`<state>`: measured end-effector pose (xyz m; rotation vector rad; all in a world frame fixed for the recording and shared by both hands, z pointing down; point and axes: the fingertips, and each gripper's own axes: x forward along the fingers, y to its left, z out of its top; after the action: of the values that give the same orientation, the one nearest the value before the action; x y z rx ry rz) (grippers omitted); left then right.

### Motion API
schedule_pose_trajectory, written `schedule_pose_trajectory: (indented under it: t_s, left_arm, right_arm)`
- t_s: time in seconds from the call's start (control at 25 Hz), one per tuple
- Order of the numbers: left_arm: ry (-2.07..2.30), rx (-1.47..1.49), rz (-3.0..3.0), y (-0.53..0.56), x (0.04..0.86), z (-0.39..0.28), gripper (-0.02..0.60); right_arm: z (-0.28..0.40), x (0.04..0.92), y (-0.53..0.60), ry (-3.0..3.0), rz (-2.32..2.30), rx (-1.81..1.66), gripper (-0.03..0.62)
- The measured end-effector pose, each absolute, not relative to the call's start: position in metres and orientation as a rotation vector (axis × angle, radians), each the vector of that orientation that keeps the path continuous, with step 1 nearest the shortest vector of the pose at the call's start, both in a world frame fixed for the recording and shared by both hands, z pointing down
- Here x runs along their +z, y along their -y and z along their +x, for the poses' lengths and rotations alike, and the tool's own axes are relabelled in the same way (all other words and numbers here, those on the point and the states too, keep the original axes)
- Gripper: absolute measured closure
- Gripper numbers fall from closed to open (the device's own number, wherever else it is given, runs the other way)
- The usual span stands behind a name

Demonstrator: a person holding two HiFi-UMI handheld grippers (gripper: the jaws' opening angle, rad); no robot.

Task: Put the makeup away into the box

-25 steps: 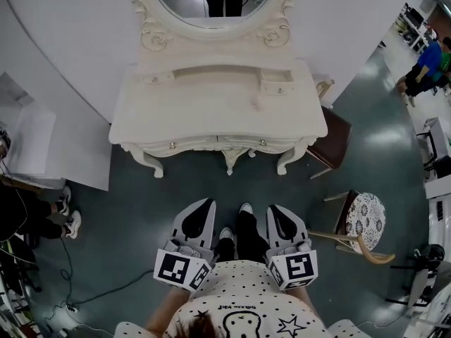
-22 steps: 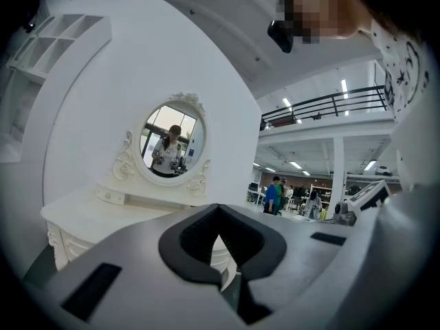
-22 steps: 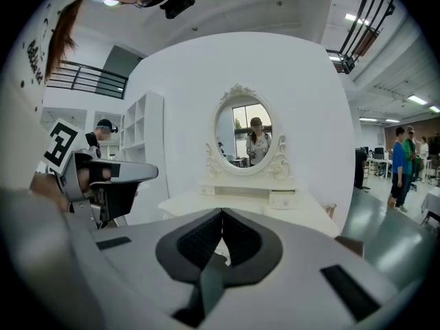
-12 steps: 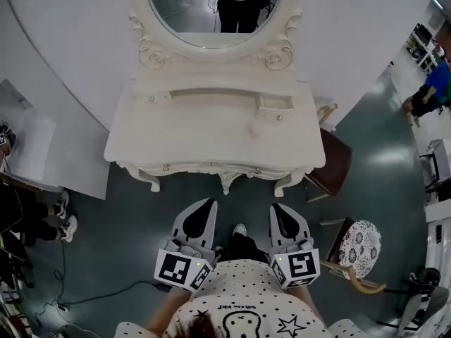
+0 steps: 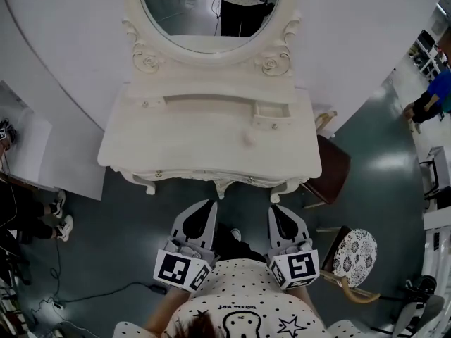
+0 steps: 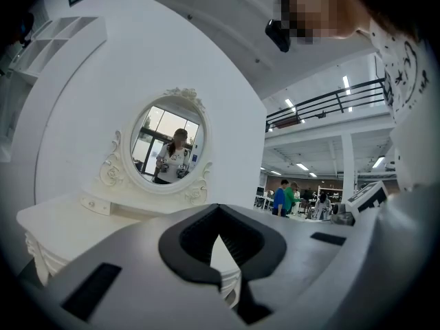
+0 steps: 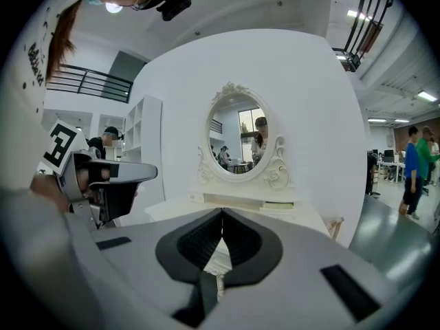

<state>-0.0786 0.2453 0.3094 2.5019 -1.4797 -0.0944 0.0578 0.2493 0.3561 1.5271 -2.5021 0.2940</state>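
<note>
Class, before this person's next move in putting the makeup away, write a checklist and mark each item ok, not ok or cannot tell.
1. Left gripper empty, jaws together: ok.
2. Right gripper empty, jaws together: ok.
3. Dressing table within reach: not ok, floor lies between.
4. Small pale item on it is makeup: cannot tell.
5. Small compartment at the table's back right is the box: cannot tell.

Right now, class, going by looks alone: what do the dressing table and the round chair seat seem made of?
Dressing table: probably painted wood, matte cream finish; carved scrollwork and curved legs suggest it. Round chair seat: likely printed fabric upholstery, given its dark-on-white pattern.
</note>
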Motion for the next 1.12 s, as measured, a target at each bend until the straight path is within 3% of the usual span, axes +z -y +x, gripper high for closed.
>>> schedule_pose_trajectory:
  t_s: [1.12]
  left_arm:
    - [1.295,-0.036,2.550,-0.087,0.316,-0.117,0.586]
  right_arm:
    - [0.013,0.352,-0.107,2.408,1.699,0.386,0.586]
